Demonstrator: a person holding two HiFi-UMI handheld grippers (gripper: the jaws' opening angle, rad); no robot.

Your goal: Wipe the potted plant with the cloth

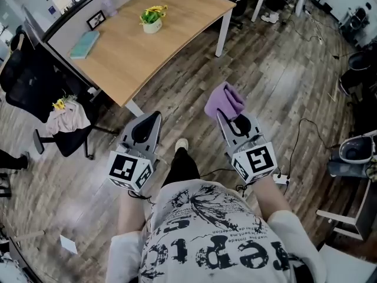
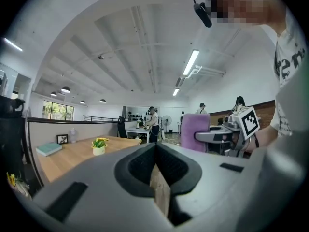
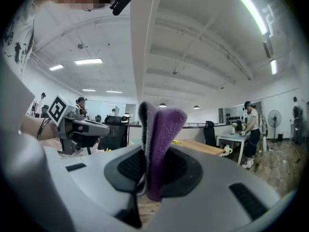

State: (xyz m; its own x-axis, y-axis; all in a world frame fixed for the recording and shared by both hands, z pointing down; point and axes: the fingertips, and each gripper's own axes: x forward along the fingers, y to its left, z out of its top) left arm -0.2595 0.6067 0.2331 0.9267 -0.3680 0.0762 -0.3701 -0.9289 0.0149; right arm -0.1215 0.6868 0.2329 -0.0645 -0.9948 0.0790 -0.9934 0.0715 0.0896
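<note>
The potted plant (image 1: 152,17), yellow-green in a small white pot, stands on the wooden table (image 1: 177,22), well ahead of both grippers. It also shows small in the left gripper view (image 2: 99,146). My right gripper (image 1: 222,115) is shut on a purple cloth (image 1: 224,101), which bunches up above its jaws (image 3: 161,139) and hides most of the plant in that view. My left gripper (image 1: 151,119) is shut and holds nothing; its jaws meet at the tip (image 2: 155,148). Both grippers are held level over the wood floor, short of the table's near corner.
A teal book (image 1: 85,44), a photo frame (image 1: 96,20) and a clear bottle (image 1: 109,6) share the table. A black office chair (image 1: 29,78) with draped clothes stands at the left. A power strip (image 1: 281,179) and cables lie on the floor at the right. People stand far off (image 2: 152,123).
</note>
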